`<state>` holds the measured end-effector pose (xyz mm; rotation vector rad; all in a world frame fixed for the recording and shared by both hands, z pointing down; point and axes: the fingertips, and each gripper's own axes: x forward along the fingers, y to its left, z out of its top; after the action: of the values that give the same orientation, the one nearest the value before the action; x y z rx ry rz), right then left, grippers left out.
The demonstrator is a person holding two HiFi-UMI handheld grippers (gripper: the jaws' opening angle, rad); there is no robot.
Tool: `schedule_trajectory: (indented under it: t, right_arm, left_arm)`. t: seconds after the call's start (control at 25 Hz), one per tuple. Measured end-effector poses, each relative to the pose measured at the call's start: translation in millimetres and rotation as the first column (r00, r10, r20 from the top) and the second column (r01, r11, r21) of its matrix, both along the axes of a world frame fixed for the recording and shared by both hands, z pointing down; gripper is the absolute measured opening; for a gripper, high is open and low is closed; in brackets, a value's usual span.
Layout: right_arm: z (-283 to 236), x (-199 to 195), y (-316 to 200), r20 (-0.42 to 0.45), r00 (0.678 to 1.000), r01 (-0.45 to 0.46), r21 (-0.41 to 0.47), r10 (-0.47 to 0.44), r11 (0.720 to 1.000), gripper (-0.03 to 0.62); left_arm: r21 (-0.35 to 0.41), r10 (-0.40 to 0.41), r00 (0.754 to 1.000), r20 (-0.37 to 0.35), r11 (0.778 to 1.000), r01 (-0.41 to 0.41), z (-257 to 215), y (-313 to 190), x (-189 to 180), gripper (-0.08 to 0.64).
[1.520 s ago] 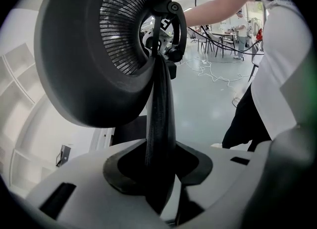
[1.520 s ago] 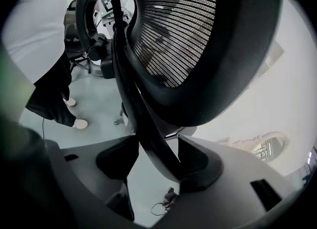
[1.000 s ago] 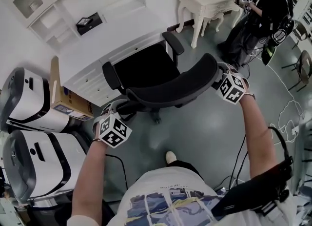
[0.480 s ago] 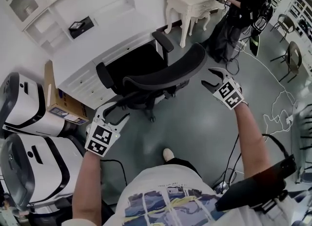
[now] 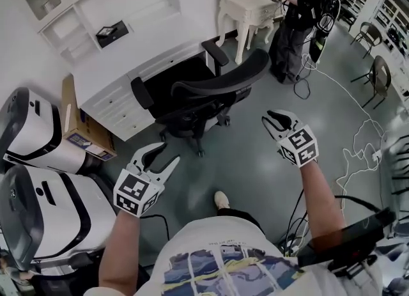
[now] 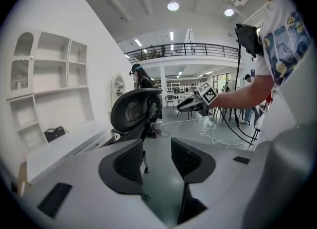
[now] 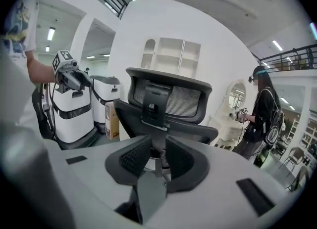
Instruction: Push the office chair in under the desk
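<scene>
The black office chair [image 5: 204,93] stands with its seat under the white desk [image 5: 118,64] and its mesh backrest sticking out toward me. Both grippers hang free over the grey floor, well short of the chair. My left gripper [image 5: 163,157] is open, and in the left gripper view [image 6: 157,146] only floor shows between its pads. My right gripper [image 5: 276,121] points at the backrest [image 7: 166,99]. Its jaws [image 7: 158,146] keep a narrow gap with nothing in it. Both pairs of jaws have just been closing, the right far more.
Two white machines [image 5: 38,135] [image 5: 45,218] and a cardboard box [image 5: 80,128] stand at the left. An ornate white table [image 5: 249,0] and a standing person [image 5: 300,13] are beyond the chair. Cables [image 5: 358,141] trail across the floor at right.
Both grippers have left the ends of the backrest and drawn back toward me. The chair now sits further under the desk. The right jaws have narrowed.
</scene>
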<state>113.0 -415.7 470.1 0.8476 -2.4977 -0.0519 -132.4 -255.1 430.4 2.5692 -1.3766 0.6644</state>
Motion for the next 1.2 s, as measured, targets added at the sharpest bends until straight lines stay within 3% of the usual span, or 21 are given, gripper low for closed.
schedule_trajectory:
  t: [0.52,0.84,1.2]
  right_arm:
    - [0,-45,154,0.173,0.983,-0.034,-0.128,0.056,0.991,0.051]
    - [-5,-64,224,0.203,0.978,-0.005,-0.152,0.036,0.988,0.038]
    - [-11,-79,277,0.211,0.977,0.006,-0.151,0.027,0.989,0.034]
  left_arm:
    - [0.003,0.021,0.985,-0.169,1.000,-0.021,-12,116,3,0.099]
    - [0.012,0.060,0.974,-0.218,0.998,-0.059,-17,161,10,0.038]
    - [-0.011,0.106,0.970,-0.217,0.994,-0.111,-4,198,11,0.014]
